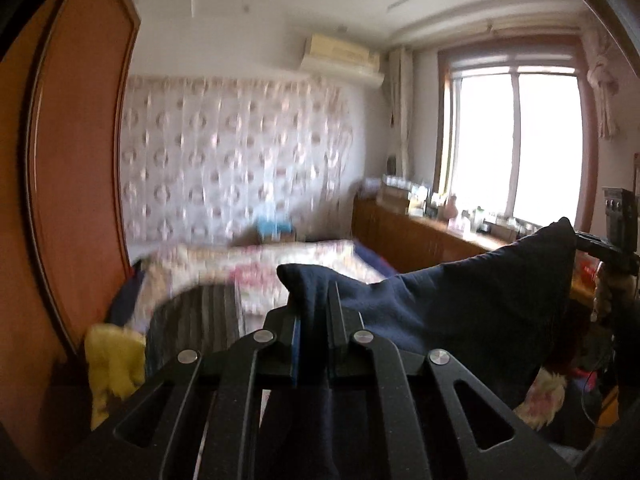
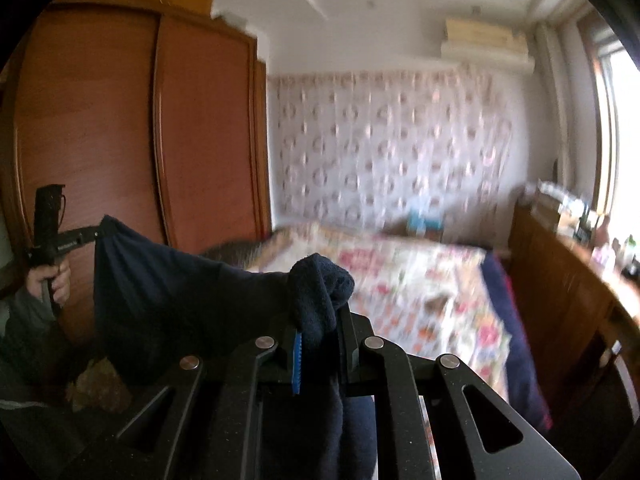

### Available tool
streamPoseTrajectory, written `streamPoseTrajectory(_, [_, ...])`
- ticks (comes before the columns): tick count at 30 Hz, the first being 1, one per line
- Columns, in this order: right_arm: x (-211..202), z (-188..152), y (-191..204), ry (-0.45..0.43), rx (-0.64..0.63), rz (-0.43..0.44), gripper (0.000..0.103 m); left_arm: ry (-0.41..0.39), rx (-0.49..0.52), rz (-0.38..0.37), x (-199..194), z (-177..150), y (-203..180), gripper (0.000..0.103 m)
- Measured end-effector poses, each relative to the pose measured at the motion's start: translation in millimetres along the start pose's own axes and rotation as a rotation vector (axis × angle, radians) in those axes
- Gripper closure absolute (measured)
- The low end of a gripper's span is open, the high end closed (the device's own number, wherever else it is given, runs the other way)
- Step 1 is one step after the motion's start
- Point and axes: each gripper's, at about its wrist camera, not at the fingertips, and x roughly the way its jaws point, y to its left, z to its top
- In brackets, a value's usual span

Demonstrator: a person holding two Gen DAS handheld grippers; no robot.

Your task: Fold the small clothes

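Observation:
A navy blue garment [image 1: 460, 292] hangs stretched in the air between my two grippers, above the bed. In the left wrist view my left gripper [image 1: 314, 300] is shut on one bunched corner of it. The cloth runs right to my right gripper [image 1: 578, 237], held by a hand at the frame's edge. In the right wrist view my right gripper [image 2: 320, 320] is shut on the other bunched corner of the garment [image 2: 180, 292]. From there the cloth spans left to my left gripper [image 2: 95, 234], which a hand [image 2: 52, 280] holds. The garment's lower part is hidden behind the gripper bodies.
A bed with a floral quilt [image 2: 420, 280] lies ahead, below the garment. A wooden wardrobe [image 2: 120, 120] stands on the left and a low wooden cabinet [image 1: 420, 236] with bottles runs under the window. A yellow cloth [image 1: 112, 360] and a striped cloth [image 1: 200, 320] lie at the near left.

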Motion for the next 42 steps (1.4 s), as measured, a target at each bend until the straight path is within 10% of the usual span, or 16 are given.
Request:
streamPoseTrajectory(10, [-95, 74, 1, -0.201, -0.106, -0.108, 0.091, -0.194, 0.068, 0.04, -43, 79, -5, 0.093])
streamPoseTrajectory(19, [-97, 75, 1, -0.157, -0.129, -0.176, 0.091, -0.185, 0.076, 0.044, -12, 78, -1, 0.093])
streamPoseTrajectory(36, [174, -9, -69, 0.301, 0.035, -0.229, 0.09, 0.241, 0.095, 0.138, 298, -32, 26, 0.093])
streamPoseTrajectory(42, [234, -6, -84, 0.407, 0.085, -0.231, 0.09, 0.334, 0.12, 0.153, 352, -55, 30, 0.093])
